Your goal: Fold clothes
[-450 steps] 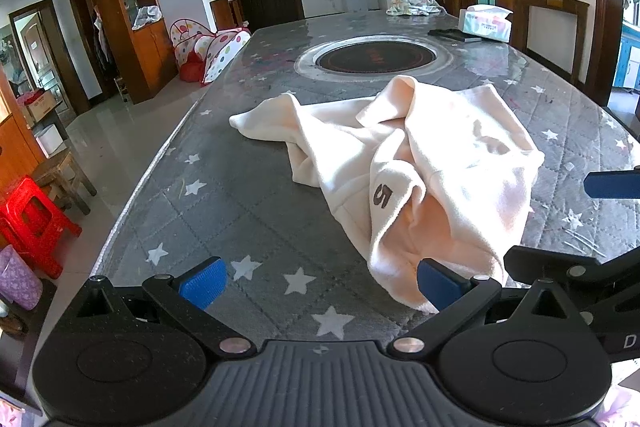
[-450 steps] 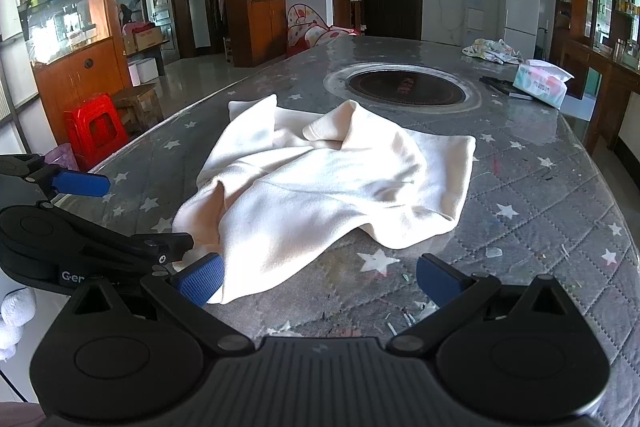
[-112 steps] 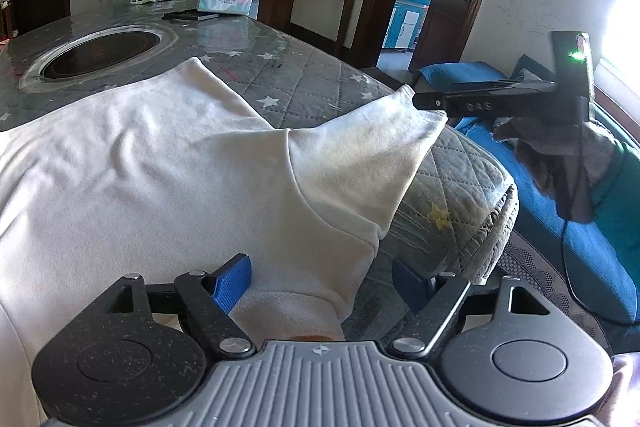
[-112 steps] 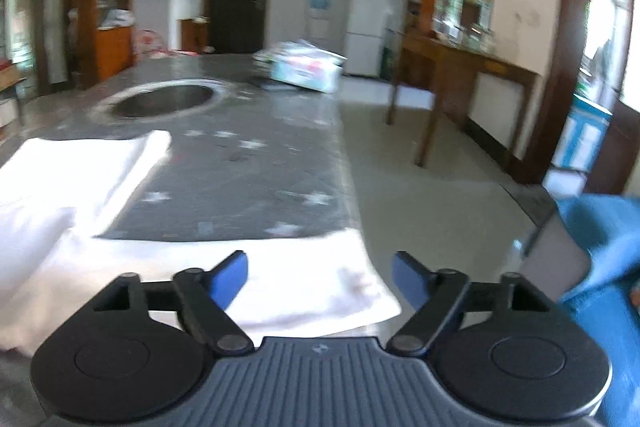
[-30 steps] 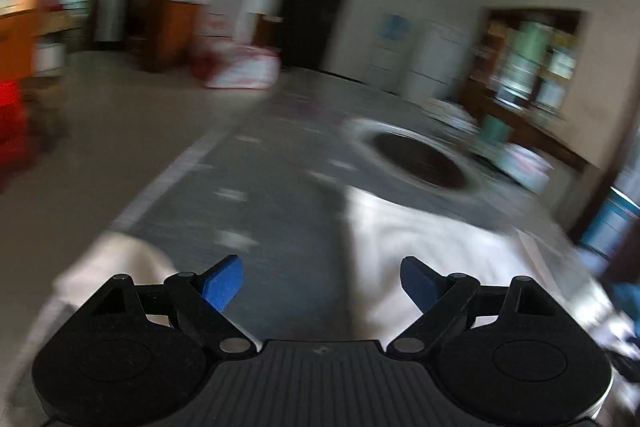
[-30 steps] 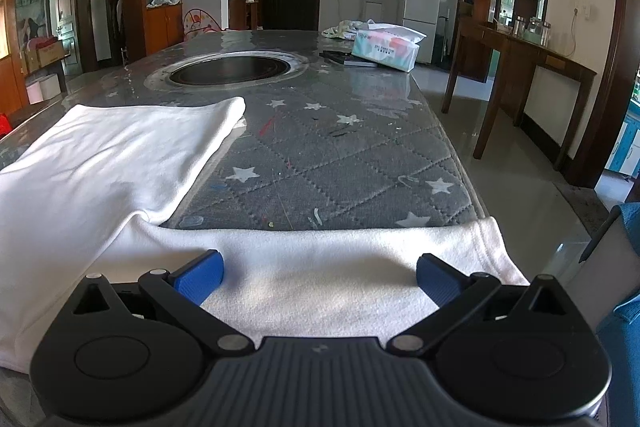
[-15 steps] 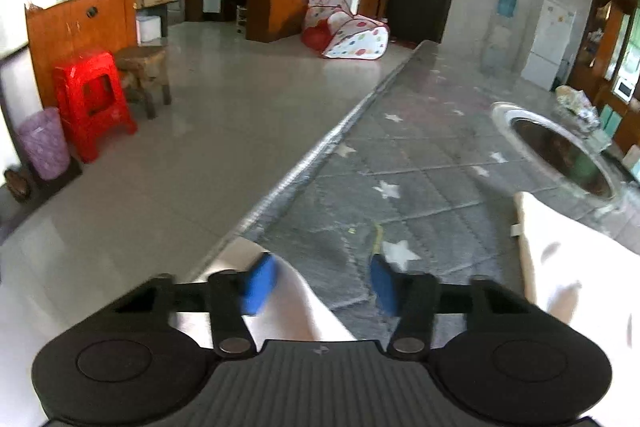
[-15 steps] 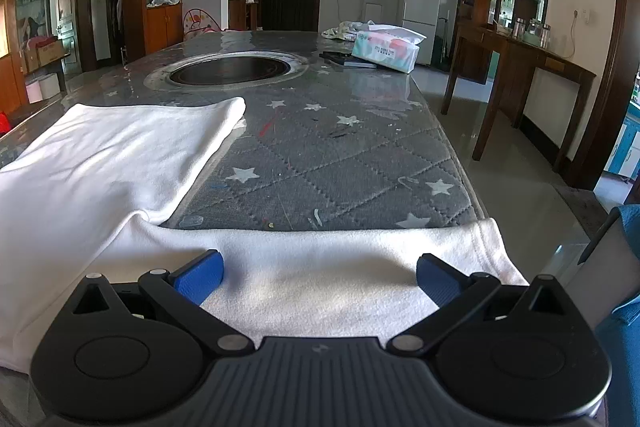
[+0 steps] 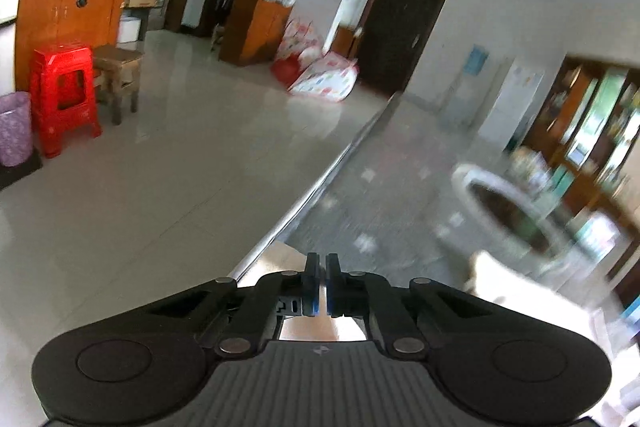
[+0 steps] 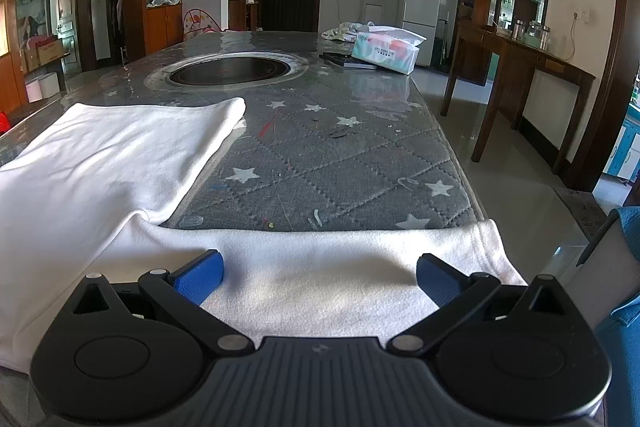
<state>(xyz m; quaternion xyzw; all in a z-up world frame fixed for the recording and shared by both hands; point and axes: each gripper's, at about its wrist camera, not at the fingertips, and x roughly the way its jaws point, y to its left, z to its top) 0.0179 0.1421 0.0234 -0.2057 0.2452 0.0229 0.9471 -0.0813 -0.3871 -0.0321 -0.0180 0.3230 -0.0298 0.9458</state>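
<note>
A cream-white garment (image 10: 120, 155) lies spread flat on the grey star-patterned table (image 10: 340, 147), one sleeve (image 10: 340, 259) stretched along the near edge. My right gripper (image 10: 319, 277) is open, just above that sleeve, holding nothing. My left gripper (image 9: 322, 285) is shut at the table's left edge, with pale cloth of the other sleeve (image 9: 288, 259) pinched between the pads; the view is blurred and tilted. The garment's body (image 9: 516, 291) shows at the right of the left wrist view.
A round inset burner (image 10: 232, 69) sits mid-table. A tissue pack (image 10: 386, 51), a dark flat item (image 10: 348, 61) and crumpled cloth (image 10: 344, 31) lie at the far end. A wooden side table (image 10: 520, 67) stands right. Red stool (image 9: 64, 95) and wooden stool (image 9: 120, 75) stand left on the floor.
My left gripper has closed on the sleeve end at the table's left edge and tilted upward, blurring its view. My right gripper has stayed open over the other sleeve.
</note>
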